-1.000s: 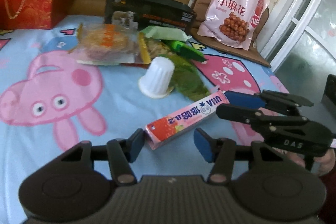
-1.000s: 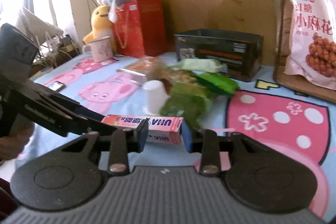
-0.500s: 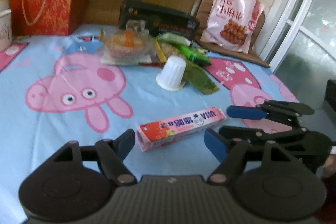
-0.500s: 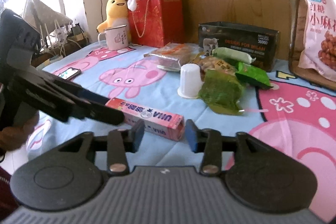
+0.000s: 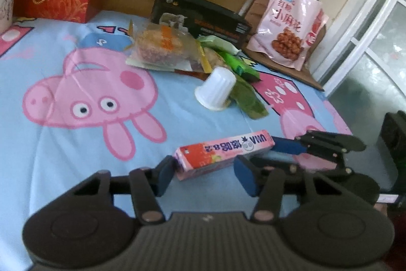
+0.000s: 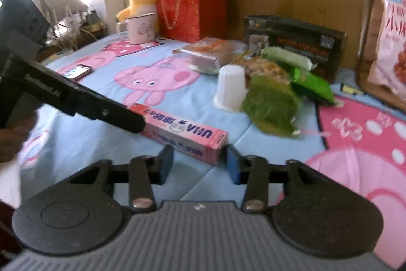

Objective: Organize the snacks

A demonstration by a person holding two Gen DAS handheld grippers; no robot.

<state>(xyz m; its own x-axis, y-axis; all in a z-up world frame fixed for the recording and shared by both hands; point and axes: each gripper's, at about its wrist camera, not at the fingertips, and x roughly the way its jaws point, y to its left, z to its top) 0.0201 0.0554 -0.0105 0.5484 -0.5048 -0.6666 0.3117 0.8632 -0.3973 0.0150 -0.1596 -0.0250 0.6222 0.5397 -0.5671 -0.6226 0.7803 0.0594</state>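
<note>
Grip unclear: left tool (image 5: pixel 206 169), right tool (image 6: pixel 199 163) just narrowed around candy box (image 5: pixel 225 151) ends.

The sheet (image 5: pixel 76 144) is blue with pink pigs. The candy box (image 5: pixel 223 151) is pink. The cup (image 5: pixel 217 90) is white.

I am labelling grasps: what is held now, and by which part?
The right gripper, jaws just closed, seems to pinch the pink candy box at its near end. The left gripper, also closing, only touches the other end.
</note>
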